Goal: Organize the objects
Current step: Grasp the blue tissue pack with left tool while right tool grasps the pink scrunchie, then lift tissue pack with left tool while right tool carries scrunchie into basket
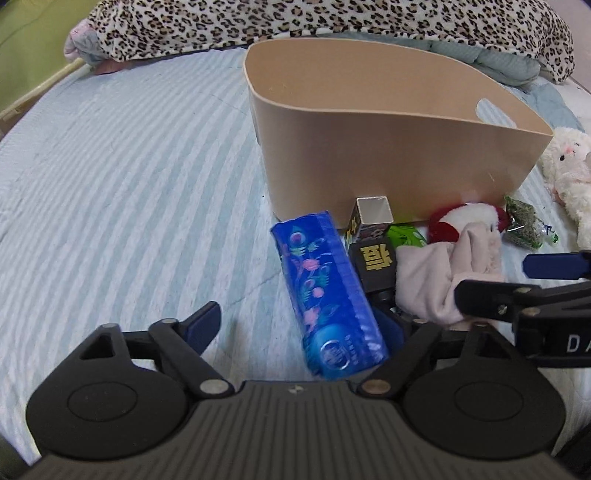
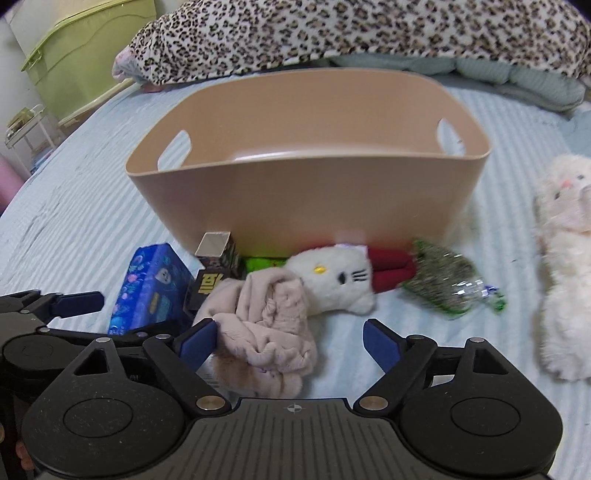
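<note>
Fronting one bin (image 2: 303,199): two plush toys (image 2: 332,280), one tissue pack (image 1: 325,284), one cloth (image 2: 266,332).

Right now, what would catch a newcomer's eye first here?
The big tan bin stands mid-bed, nothing visible inside. A jumble lies against its near wall: a blue tissue pack, a pink cloth and a white cat plush. The leopard-print blanket is heaped behind.
</note>
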Demonstrator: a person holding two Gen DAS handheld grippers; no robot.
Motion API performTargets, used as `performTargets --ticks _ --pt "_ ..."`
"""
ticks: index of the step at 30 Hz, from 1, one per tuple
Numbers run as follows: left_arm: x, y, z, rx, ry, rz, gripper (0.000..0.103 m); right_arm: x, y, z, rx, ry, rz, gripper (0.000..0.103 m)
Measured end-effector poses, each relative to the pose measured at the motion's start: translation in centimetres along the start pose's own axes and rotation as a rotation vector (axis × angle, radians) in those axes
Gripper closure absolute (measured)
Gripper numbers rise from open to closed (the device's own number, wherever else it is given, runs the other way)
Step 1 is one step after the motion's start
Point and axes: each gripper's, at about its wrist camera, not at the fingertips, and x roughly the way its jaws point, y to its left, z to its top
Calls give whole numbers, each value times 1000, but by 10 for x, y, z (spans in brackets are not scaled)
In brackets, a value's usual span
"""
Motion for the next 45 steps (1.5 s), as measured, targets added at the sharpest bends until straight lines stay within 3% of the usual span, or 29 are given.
performTargets --ticks 2,5,7,10,13,19,28,38,41,45 --pt "6 1 -1 9 14 -17 30 7 1 -2 3 11 21 17" --pt "13 1 -3 8 49 -69 50 12 2 -4 3 14 64 27" --pt "14 1 -4 12 57 -90 64 14 2 -4 12 15 105 43" --pt "12 -2 -7 34 44 -88 70 13 8 -8 -12 -9 104 54" --pt "7 -2 -10 44 30 -81 72 8 14 -11 -31 -37 89 62" --pt "-10 2 -13 33 8 -85 74 -5 17 -17 -42 -80 77 70" --pt "-65 7 -4 21 -113 -104 74 -53 14 -12 -56 -200 72 71" --pt "-88 -17 71 79 -343 -25 73 -96 -14 41 68 -476 49 71" --pt "-74 -29 95 92 -366 0 73 -89 -25 57 111 -527 20 71" --pt "-40 -41 119 100 -350 31 73 -65 -37 76 130 -526 -42 71"
